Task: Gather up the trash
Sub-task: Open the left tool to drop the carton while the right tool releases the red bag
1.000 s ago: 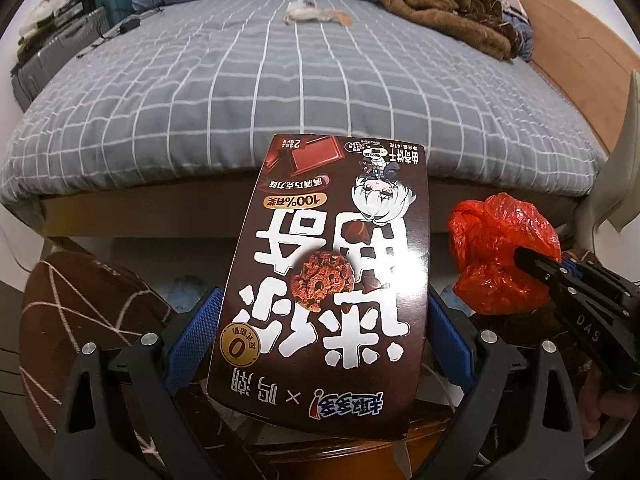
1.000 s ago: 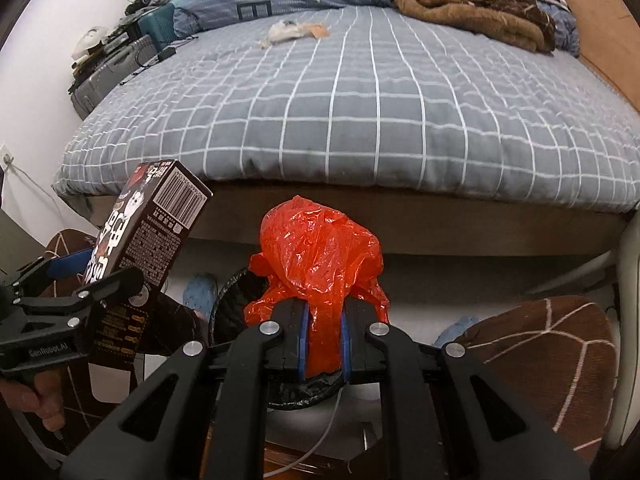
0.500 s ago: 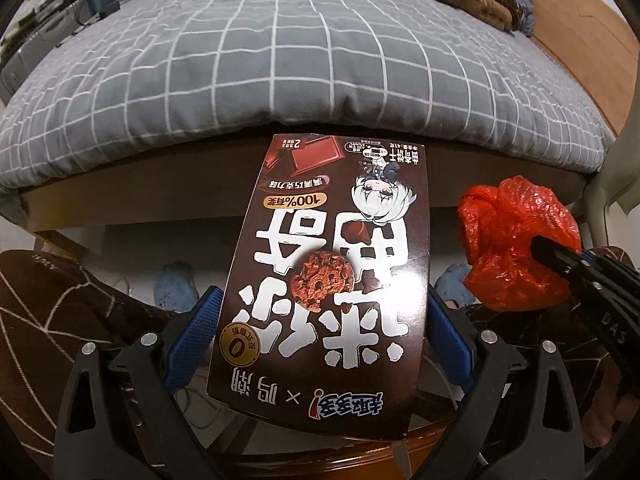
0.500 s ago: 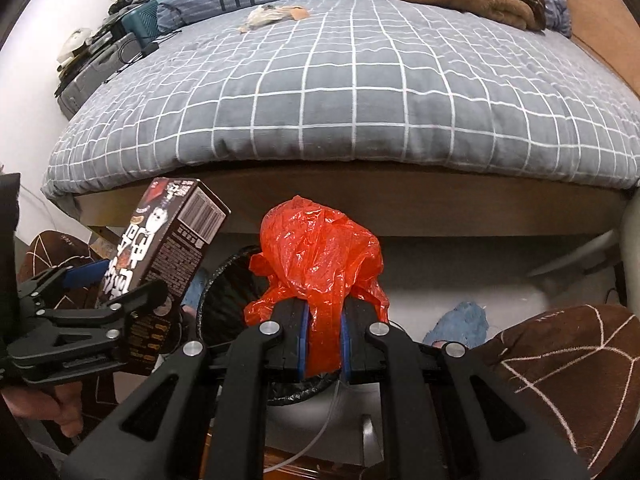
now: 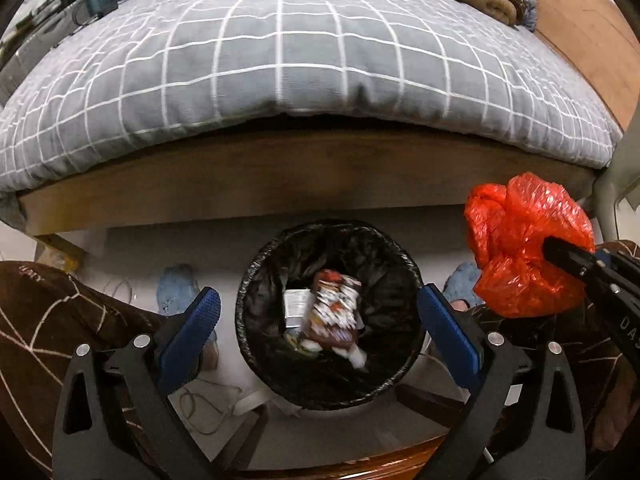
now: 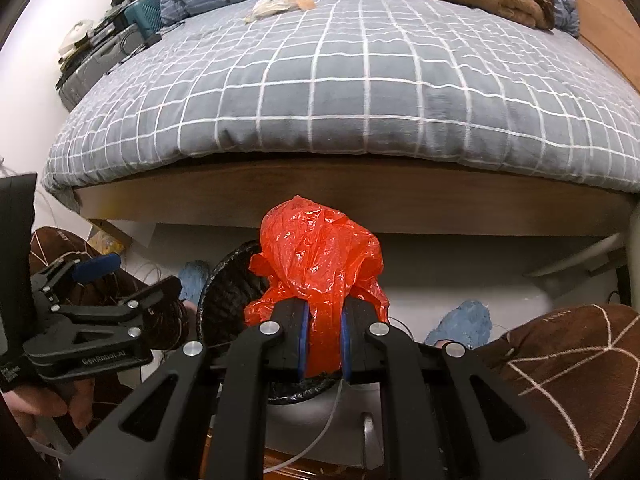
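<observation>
My left gripper [image 5: 318, 322] is opening wide, empty, above the bin [image 5: 400, 376]; snack box [image 5: 334, 314] sits inside. Right gripper [image 6: 323, 334] is clamped on the red bag [image 6: 316, 256] beside the bin's rim. Next, probably: swing it over, release.

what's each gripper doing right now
left gripper: jaws opening, nothing between them, above the bin.
right gripper: shut on the red plastic bag.

Dim indoor light, fisheye-bent edges, dark corners, slight blur.

Crumpled red bag [image 6: 320, 264] pinched; box [image 5: 334, 312] in bin [image 5: 256, 272].
</observation>
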